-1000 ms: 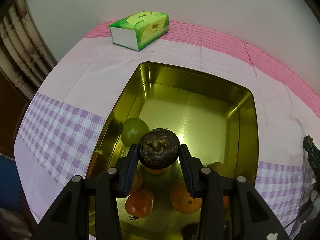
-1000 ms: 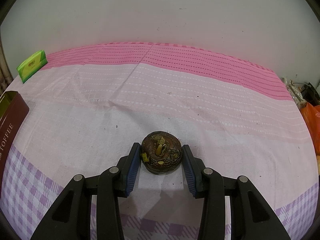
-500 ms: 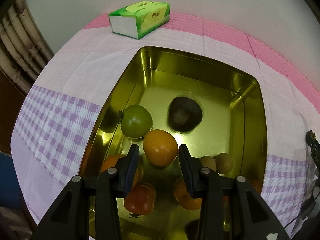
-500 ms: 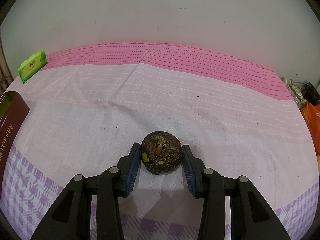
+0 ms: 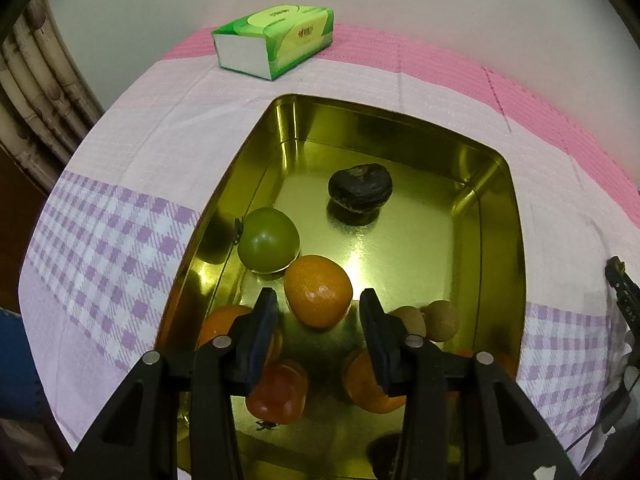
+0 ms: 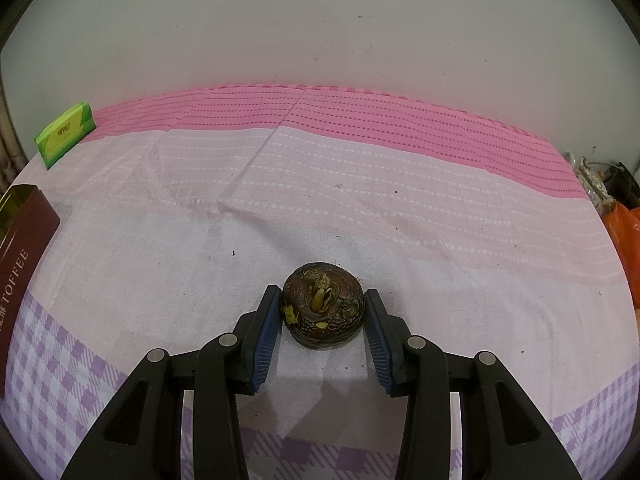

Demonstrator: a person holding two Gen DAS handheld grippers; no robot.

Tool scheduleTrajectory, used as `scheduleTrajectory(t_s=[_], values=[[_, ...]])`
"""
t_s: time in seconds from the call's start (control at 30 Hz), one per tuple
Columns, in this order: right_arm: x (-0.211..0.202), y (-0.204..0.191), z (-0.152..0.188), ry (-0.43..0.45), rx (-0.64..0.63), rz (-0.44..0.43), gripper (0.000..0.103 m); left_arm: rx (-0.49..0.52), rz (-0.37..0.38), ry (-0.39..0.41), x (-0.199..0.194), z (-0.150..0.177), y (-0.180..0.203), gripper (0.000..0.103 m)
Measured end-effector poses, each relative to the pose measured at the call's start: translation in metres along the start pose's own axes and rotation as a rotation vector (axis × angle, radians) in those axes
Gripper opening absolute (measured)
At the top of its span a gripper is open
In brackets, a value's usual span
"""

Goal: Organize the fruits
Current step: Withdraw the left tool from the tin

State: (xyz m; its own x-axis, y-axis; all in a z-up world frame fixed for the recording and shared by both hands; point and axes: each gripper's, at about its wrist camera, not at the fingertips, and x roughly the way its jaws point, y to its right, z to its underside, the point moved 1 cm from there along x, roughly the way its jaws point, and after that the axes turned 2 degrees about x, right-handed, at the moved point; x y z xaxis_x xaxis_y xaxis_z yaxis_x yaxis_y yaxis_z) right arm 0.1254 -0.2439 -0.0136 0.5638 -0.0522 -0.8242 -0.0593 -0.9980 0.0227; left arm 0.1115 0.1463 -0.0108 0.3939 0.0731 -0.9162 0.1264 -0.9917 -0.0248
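My left gripper (image 5: 318, 300) hangs over the gold tin (image 5: 516, 240). Its jaws are opening and hold nothing. A dark brown fruit (image 5: 360, 192) lies loose on the tin's floor at the far side. Nearer sit a green fruit (image 5: 268, 244), an orange (image 5: 318, 290) seen between the fingers, more oranges, a red fruit (image 5: 276, 394) and two small brown ones (image 5: 440, 320). In the right wrist view my right gripper (image 6: 320, 314) is shut on another dark brown fruit (image 6: 323, 308) just above the cloth, both pads against its sides.
A green tissue box (image 5: 276, 42) stands beyond the tin by the wall, also visible as the tissue box (image 6: 64, 134) at far left. The tin's maroon side (image 6: 20, 248) edges the right view. Pink and lilac-checked cloth (image 6: 360, 200) covers the table. Bags (image 6: 624, 224) lie far right.
The dark fruit left my left gripper's jaws and now lies on the tin's floor. The left jaws stand a little wider. The right gripper and its fruit have not moved.
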Motion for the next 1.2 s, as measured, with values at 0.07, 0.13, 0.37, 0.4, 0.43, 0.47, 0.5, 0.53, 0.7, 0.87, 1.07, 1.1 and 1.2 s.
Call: scheduleTrajectory(t_s=[0.07,0.13,0.37,0.4,0.43,0.47,0.5,0.53,0.7,0.87,1.07,1.1,1.2], values=[[0.001,0.001,0.000,-0.001,0.004,-0.004,0.043,0.007,-0.011,0.017,-0.005,0.001,0.000,0.046],[0.000,0.000,0.000,-0.001,0.005,-0.005,0.043,0.011,-0.017,0.030,-0.010,0.000,0.000,0.046],[-0.001,0.000,0.001,-0.001,0.009,-0.006,0.043,0.012,-0.031,0.079,-0.027,0.002,-0.004,0.056],[-0.001,0.000,0.001,-0.001,0.008,-0.005,0.043,0.010,-0.038,0.086,-0.029,0.002,-0.005,0.057],[-0.001,0.000,0.001,-0.001,0.009,-0.006,0.043,0.006,-0.042,0.095,-0.033,0.002,-0.008,0.059],[-0.001,0.001,0.001,-0.001,0.012,-0.008,0.043,0.002,-0.045,0.100,-0.036,0.002,-0.011,0.059],[-0.001,0.001,0.001,-0.001,0.014,-0.008,0.043,-0.001,-0.055,0.106,-0.039,0.003,-0.013,0.059],[-0.001,0.000,0.001,-0.001,0.017,-0.006,0.043,-0.003,-0.067,0.111,-0.042,0.004,-0.016,0.060],[-0.001,0.000,0.001,-0.003,0.023,-0.003,0.043,-0.028,-0.112,0.133,-0.052,0.007,-0.035,0.063],[0.000,-0.001,0.000,-0.008,0.023,-0.002,0.043,-0.066,-0.121,0.117,-0.054,0.017,-0.055,0.065],[0.001,-0.001,-0.004,-0.036,0.027,0.016,0.042,-0.103,-0.117,0.089,-0.053,0.031,-0.074,0.068],[0.000,-0.002,-0.005,-0.050,0.037,0.019,0.042,-0.111,-0.115,0.085,-0.052,0.033,-0.076,0.070],[-0.001,-0.005,-0.006,-0.068,0.038,0.034,0.042,-0.124,-0.115,0.074,-0.052,0.039,-0.080,0.071]])
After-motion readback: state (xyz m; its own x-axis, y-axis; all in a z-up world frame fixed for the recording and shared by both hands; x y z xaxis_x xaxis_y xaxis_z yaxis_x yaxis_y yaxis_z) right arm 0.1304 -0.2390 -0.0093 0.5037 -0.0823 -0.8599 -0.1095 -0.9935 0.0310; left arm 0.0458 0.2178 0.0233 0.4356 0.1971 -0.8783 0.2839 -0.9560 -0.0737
